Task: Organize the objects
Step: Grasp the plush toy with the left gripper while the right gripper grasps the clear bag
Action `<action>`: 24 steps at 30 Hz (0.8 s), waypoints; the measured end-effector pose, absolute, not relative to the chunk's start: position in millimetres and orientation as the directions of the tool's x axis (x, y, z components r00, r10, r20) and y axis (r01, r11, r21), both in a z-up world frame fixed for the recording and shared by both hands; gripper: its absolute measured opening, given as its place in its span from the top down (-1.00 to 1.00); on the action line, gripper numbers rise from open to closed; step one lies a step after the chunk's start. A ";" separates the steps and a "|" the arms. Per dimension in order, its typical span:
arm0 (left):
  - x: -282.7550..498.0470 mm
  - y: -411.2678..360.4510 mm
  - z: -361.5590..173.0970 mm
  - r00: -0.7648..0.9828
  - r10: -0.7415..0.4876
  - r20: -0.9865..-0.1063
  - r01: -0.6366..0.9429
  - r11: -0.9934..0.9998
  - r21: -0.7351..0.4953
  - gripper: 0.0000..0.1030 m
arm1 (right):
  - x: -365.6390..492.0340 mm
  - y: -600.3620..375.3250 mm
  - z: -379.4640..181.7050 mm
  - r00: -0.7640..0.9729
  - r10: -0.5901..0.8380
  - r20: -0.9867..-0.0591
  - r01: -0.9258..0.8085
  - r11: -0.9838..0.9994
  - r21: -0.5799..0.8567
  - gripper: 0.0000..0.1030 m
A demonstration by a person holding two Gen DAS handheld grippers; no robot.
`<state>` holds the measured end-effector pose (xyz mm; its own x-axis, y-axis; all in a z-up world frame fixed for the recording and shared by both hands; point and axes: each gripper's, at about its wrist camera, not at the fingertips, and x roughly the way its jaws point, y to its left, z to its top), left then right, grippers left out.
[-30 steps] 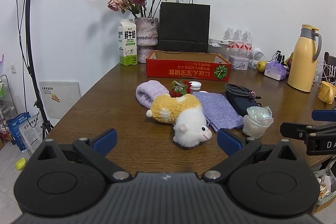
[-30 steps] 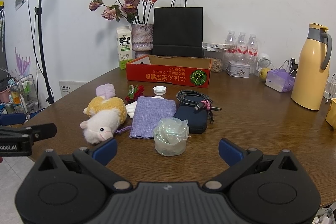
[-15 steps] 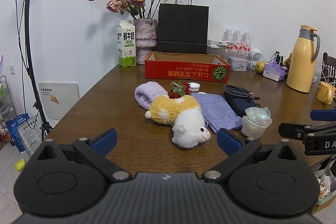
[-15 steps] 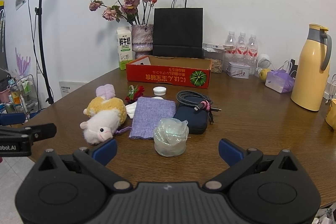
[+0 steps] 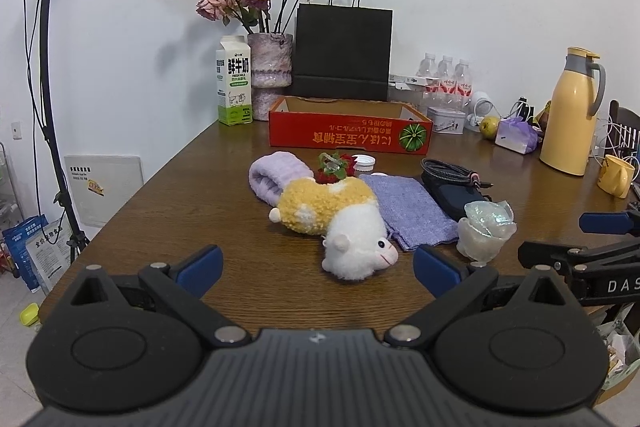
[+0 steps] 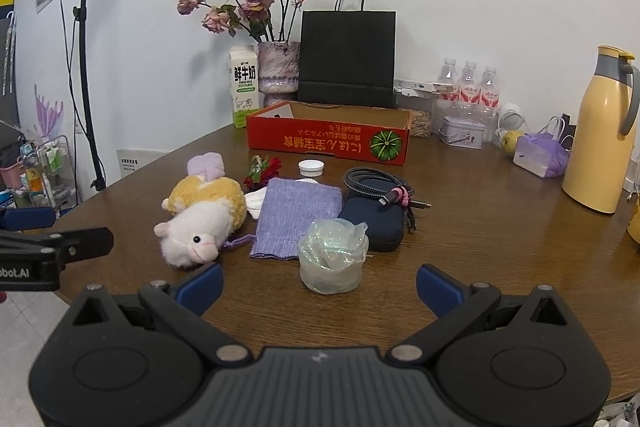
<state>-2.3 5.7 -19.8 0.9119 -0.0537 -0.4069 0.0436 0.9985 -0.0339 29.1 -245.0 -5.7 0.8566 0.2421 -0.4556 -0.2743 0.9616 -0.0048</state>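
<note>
Both claws, left claw (image 5: 316,267) and right claw (image 6: 318,281), hang spread wide and empty at the worktop's (image 6: 480,227) near edge, probably choosing. Loose items, plush sheep (image 5: 340,223) included, cluster mid-worktop before the red box (image 6: 328,139), likely their destination.

wooden table (image 5: 168,227) under plush sheep (image 5: 340,223)

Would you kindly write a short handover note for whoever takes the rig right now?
Left tool: open, empty, at the table's near edge facing the plush sheep.
Right tool: open, empty, facing the crumpled plastic cup.
On the table: sheep, purple pouch, dark case with cable on top, white cap.
Red box stands behind them.
Done: nothing visibly sorted.
Left: everything.
</note>
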 end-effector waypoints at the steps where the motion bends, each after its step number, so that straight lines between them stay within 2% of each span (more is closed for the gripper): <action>1: -0.9 5.9 -21.0 0.912 -0.053 -0.407 0.042 0.998 -0.035 -1.00 | 30.3 -244.3 -7.1 0.857 0.242 -0.455 -0.276 0.961 -0.008 -1.00; 24: 44.3 6.1 -38.6 0.899 -0.029 -0.438 0.013 0.999 -0.038 -1.00 | 73.9 -244.8 -36.1 0.849 0.224 -0.478 -0.276 0.960 -0.040 -1.00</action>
